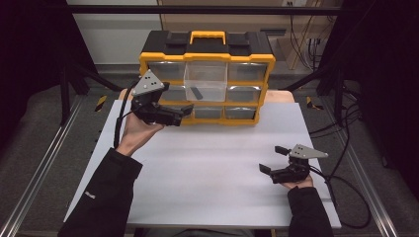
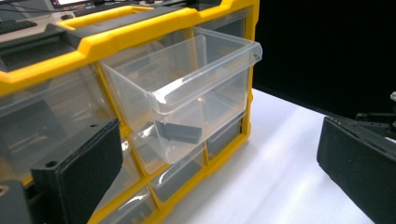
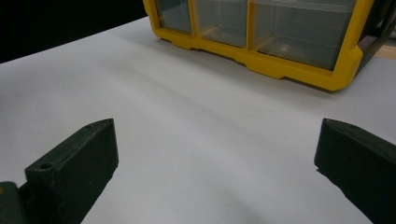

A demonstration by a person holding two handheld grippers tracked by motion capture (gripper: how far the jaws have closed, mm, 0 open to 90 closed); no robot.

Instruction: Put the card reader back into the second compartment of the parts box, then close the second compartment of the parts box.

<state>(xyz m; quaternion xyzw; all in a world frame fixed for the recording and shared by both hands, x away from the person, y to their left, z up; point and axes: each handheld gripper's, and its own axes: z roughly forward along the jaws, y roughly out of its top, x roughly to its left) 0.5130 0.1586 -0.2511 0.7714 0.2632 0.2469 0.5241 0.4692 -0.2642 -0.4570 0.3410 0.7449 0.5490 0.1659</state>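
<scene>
Left gripper [image 1: 182,112] raised off the white table [image 1: 207,163], held in a hand [image 1: 136,129] just in front of the yellow-and-black drawer organizer [image 1: 207,59], jaws spread wide and gripping nothing, touching nothing. Clear drawer [image 1: 205,81] of the top middle slot pulled well out of the organizer, tilted a little forward; in the left gripper view the same clear drawer [image 2: 196,88] hangs between the two spread jaws but farther off, apart from both. Small dark grey block [image 2: 180,132] lying flat on the floor of that drawer, near its front wall; seen from above as a dark piece [image 1: 196,93] inside the clear plastic. Right gripper [image 1: 274,158] low over the near right part of the table, well apart from the organizer, jaws likewise wide open and empty, bare white surface [image 3: 196,135] between them.
</scene>
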